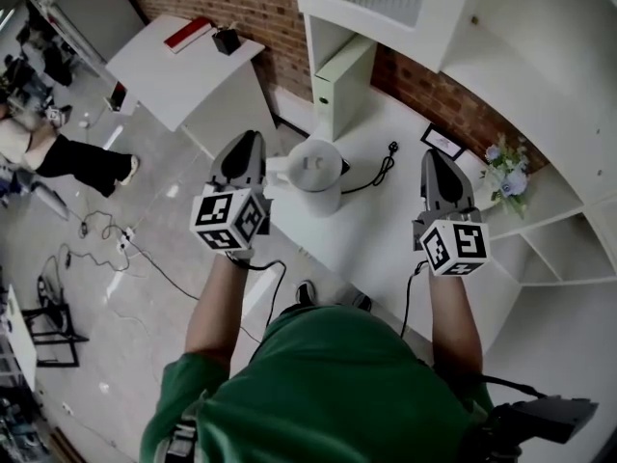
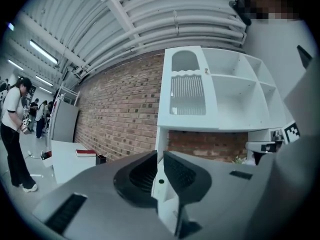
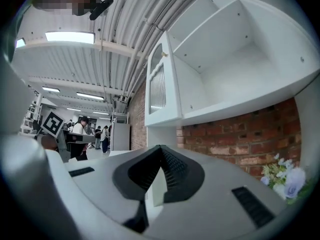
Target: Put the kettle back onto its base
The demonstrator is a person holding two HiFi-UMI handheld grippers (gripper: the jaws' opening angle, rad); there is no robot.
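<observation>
A white kettle [image 1: 316,174] stands upright on the white table [image 1: 386,222], its handle toward the left. A black cord [image 1: 381,172] runs from beside it to the right; I cannot make out its base. My left gripper [image 1: 249,139] hangs just left of the kettle, apart from it. In the left gripper view its jaws [image 2: 160,154] are shut with nothing between them, pointing level at the shelves. My right gripper [image 1: 431,154] hovers right of the kettle over the table, and in its own view [image 3: 161,148] it is shut and empty.
A white shelf unit [image 1: 540,56] rises behind the table against a brick wall. A small picture frame [image 1: 442,141] and flowers [image 1: 508,170] sit at the right. A second table with a red book [image 1: 188,34] stands far left. A person [image 1: 67,157] and floor cables [image 1: 125,244] are at left.
</observation>
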